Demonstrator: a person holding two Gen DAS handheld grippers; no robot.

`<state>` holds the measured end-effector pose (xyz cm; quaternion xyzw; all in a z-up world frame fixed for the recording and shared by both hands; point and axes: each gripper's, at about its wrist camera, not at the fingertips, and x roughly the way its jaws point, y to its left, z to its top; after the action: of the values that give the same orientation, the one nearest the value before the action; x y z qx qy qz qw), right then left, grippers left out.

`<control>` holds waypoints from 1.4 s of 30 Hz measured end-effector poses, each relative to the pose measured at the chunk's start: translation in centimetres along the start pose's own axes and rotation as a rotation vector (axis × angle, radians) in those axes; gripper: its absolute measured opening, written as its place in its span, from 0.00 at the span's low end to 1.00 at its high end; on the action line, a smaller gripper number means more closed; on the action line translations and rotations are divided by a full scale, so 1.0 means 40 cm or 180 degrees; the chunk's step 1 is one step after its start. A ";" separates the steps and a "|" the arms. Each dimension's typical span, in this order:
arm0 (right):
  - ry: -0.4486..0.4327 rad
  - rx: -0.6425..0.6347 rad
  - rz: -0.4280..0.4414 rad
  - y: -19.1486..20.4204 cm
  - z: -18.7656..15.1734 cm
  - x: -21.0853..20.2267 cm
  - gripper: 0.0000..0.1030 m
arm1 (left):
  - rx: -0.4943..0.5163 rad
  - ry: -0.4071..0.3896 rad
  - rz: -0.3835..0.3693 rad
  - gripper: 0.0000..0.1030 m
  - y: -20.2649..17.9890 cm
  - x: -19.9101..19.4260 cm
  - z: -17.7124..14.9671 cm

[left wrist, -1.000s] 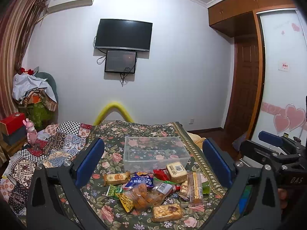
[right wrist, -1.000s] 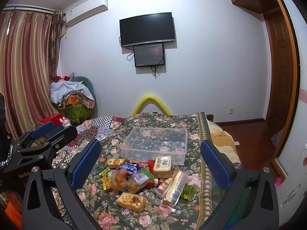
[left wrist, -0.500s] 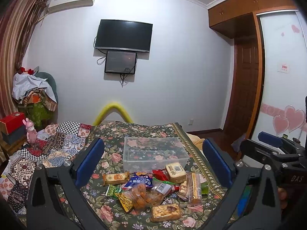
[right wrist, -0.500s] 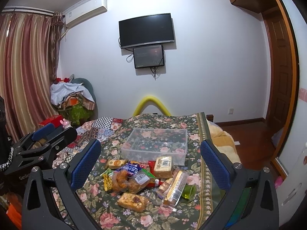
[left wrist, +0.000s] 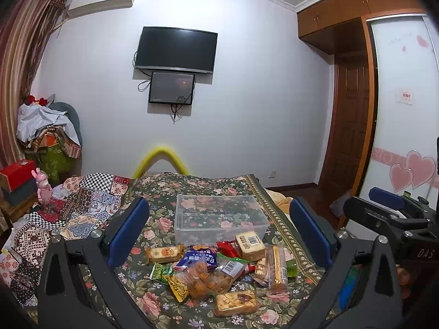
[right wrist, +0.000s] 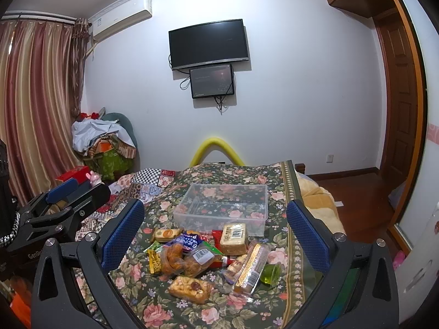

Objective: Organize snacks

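Jaws of both the left gripper (left wrist: 219,229) and right gripper (right wrist: 215,226) gape wide, holding nothing.
Snacks (right wrist: 208,257) lie at 6 o'clock from the clear bin (right wrist: 223,208); "DAS" marks the right gripper's body.

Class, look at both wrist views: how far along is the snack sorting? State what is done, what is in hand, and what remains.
Done: nothing visible; the clear plastic bin holds no snacks. In hand: nothing; the left gripper and right gripper are both open, above the bed. Left: the whole snack pile lies on the floral bedspread in front of the bin, including the nut cake bar nearest the camera.
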<state>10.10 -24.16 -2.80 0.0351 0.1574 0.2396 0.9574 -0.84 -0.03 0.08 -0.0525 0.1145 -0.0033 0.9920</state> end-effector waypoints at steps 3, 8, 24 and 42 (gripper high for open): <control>-0.0008 0.0002 0.0004 0.002 -0.001 -0.003 1.00 | 0.0008 -0.0004 0.0003 1.00 -0.001 0.001 0.001; -0.0005 0.0007 0.0008 0.000 -0.002 -0.003 1.00 | 0.0012 -0.0004 0.0006 1.00 -0.003 0.001 0.002; 0.0061 0.0041 0.0007 -0.012 -0.010 0.013 1.00 | -0.0011 0.0108 0.0045 1.00 0.002 0.033 -0.013; 0.0727 0.0147 -0.0358 -0.159 -0.120 0.138 1.00 | 0.0038 0.0838 0.0078 1.00 0.062 0.220 -0.158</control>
<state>16.03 -27.24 -9.81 0.0207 0.2726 0.1843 0.9441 6.28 1.61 -8.28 -0.0443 0.2444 0.0014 0.9687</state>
